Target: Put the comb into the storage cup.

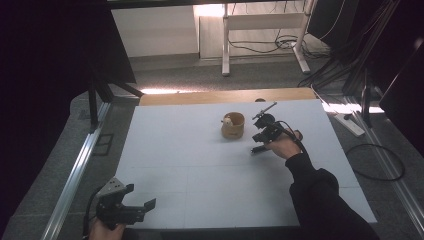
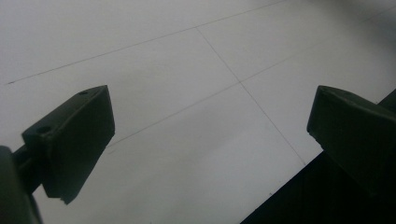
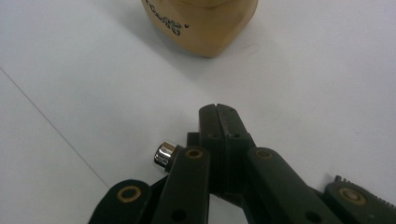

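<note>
Left tool: at the near left corner of the bench, jaws spread wide, nothing between them, resting idle. Right tool: right of centre toward the far edge, jaws clenched tight together on nothing, tips close to the bench top and pointing at the cup. A small bright metal stud sits on its linkage. Cup: tan, round, printed lettering on the wall, upright near the middle of the far edge, just beyond the right tool but not touched. Probably light and rigid, with a smooth wall that could slip; best taken across the rim or by pinching one wall. A small pale item lies inside at the rim; identity unclear, may spill if tipped. Nothing stands between tool and cup; jaws must open first.
</note>
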### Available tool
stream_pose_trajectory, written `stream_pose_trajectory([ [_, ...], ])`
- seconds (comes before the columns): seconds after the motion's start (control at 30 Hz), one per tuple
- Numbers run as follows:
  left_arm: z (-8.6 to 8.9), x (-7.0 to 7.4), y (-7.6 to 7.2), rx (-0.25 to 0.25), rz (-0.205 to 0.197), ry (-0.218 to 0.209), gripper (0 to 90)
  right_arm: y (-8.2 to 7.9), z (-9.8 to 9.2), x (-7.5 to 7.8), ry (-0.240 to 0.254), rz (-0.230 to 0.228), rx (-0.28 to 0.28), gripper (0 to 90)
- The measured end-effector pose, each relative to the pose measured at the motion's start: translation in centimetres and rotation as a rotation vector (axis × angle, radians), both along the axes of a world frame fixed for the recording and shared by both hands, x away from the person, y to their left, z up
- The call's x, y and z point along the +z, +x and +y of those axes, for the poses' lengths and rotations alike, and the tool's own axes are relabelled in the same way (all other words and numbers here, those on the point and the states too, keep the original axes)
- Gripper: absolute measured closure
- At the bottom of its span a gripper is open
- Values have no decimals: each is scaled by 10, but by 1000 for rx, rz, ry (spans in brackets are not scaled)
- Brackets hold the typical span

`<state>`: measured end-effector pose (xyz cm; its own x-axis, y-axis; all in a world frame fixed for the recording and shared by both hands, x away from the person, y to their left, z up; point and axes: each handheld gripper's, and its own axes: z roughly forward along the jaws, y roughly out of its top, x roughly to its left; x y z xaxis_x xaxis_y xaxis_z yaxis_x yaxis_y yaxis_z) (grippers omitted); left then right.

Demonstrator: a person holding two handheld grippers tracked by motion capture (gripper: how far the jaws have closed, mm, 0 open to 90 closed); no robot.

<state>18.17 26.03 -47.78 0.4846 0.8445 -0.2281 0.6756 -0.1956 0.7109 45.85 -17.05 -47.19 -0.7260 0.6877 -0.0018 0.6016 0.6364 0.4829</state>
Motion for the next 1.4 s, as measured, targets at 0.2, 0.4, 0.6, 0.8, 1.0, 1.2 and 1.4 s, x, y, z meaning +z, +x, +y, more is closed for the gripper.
stream_pose_trajectory([
  [0.2,0,0,0,0,0,-1,18,3,2,-11,1,17,-10,899],
  [0.4,0,0,0,2,1,-1,20,4,2,-21,-3,35,-14,899],
  [0.6,0,0,0,3,1,-1,21,3,2,-26,-5,42,-14,899],
  [0.8,0,0,0,3,1,-2,23,0,0,-29,-5,57,-13,899],
  [1.0,0,0,0,3,2,-2,24,-6,-2,-30,-12,60,-3,899],
  [1.2,0,0,0,4,3,-2,24,-13,-11,-29,-21,64,-4,899],
  [1.4,0,0,0,4,3,-1,25,-18,-20,-28,-9,72,-10,899],
])
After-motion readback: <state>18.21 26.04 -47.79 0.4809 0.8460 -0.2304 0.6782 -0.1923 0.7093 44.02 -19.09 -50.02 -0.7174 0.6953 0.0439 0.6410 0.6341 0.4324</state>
